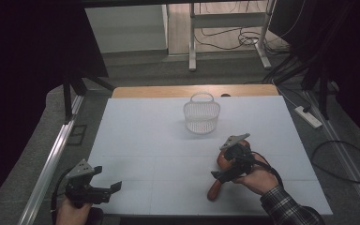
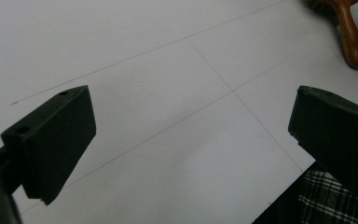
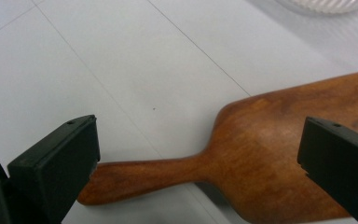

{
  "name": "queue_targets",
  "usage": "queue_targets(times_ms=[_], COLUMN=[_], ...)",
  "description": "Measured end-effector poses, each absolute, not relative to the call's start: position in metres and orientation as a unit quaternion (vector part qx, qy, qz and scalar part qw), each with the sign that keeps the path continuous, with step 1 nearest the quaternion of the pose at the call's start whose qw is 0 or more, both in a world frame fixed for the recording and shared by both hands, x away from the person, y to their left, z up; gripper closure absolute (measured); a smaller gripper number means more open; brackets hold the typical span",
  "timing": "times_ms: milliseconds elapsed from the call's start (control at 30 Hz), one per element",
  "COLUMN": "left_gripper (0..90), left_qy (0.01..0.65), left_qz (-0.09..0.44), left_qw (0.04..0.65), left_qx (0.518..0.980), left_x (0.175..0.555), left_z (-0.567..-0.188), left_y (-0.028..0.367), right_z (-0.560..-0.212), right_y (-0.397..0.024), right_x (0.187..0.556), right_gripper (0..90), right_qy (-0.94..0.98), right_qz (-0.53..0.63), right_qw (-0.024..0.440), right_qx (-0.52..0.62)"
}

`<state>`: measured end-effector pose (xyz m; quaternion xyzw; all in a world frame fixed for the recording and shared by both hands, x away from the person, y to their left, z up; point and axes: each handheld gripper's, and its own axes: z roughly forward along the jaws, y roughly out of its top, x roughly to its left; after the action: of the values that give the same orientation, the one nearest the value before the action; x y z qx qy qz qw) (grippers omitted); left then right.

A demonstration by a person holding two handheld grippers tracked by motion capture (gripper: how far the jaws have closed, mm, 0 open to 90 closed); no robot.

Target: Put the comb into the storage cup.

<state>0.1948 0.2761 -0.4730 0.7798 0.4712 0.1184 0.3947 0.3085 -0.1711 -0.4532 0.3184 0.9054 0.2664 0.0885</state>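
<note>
- Hovering right over the wooden brush (image 1: 215, 185), the right gripper (image 1: 232, 161) has its jaws spread wide with nothing between them; in the right gripper view the brush (image 3: 261, 163) lies below the gap, touching neither jaw.
- The brush rests on the white table (image 1: 145, 140) at its near right part, well apart from the white basket (image 1: 201, 115) standing upright toward the far edge.
- Its long axis runs from the near end, where the narrow handle points toward the person, up and away to the broad head, which is tucked under the gripper and the hand (image 1: 258, 180).
- In the right gripper view the handle tapers toward the left jaw and the head widens toward the right jaw, so the jaws seem to stand along the brush and not across it; a turn of the hand looks needed before closing.
- The left gripper (image 1: 104, 182) sits at the near left corner, jaws also apart and empty, well away from the brush; its own view catches the handle end (image 2: 354, 42) far off at the top right.
- The right hand is plainly the nearer one for the pick-up.
</note>
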Motion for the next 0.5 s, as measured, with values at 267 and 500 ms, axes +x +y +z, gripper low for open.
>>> queue_targets(times_ms=[267,500], left_gripper=[1.6,1.6], left_qy=[0.47,0.469], left_qz=[0.119,0.118], left_qw=[0.393,0.394], left_qx=[0.781,0.782], left_x=[0.195,0.195], left_z=[-0.473,-0.473], left_y=[0.276,0.275], right_z=[-0.456,-0.454], right_y=[-0.159,-0.161], right_x=[0.31,0.313], right_gripper=[1.1,27.3], right_qy=[0.916,0.911], right_qz=[0.248,0.268], right_qw=[0.081,0.078], right_qx=[0.306,0.302])
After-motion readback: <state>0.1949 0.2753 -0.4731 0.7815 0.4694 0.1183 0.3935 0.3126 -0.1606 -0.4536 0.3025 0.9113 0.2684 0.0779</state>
